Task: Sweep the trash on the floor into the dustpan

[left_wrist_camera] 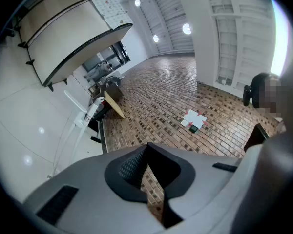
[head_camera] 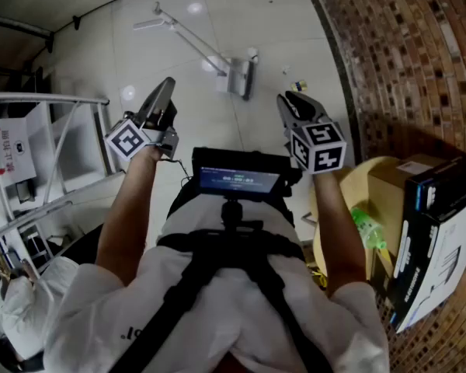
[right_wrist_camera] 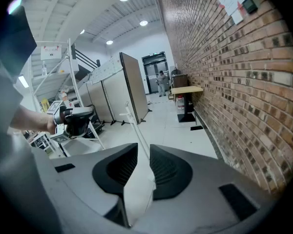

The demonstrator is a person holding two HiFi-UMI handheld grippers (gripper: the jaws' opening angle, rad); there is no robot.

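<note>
Grippers 2 | left gripper [head_camera: 166,90] jaws shut, empty | right gripper [head_camera: 290,100] jaws slightly apart, empty | dustpan [head_camera: 239,77] 1

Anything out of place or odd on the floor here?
Only the expected mess: a few small scraps of trash lie loose on the white floor near the brick wall, just right of the long-handled dustpan. Nothing looks spilled or damaged.

I note a brick wall [head_camera: 404,45] from 1 to 3 o'clock, a white rack [head_camera: 54,130] at 9 o'clock, and boxes [head_camera: 443,231] beside a green bottle [head_camera: 369,228] at 4 o'clock.
</note>
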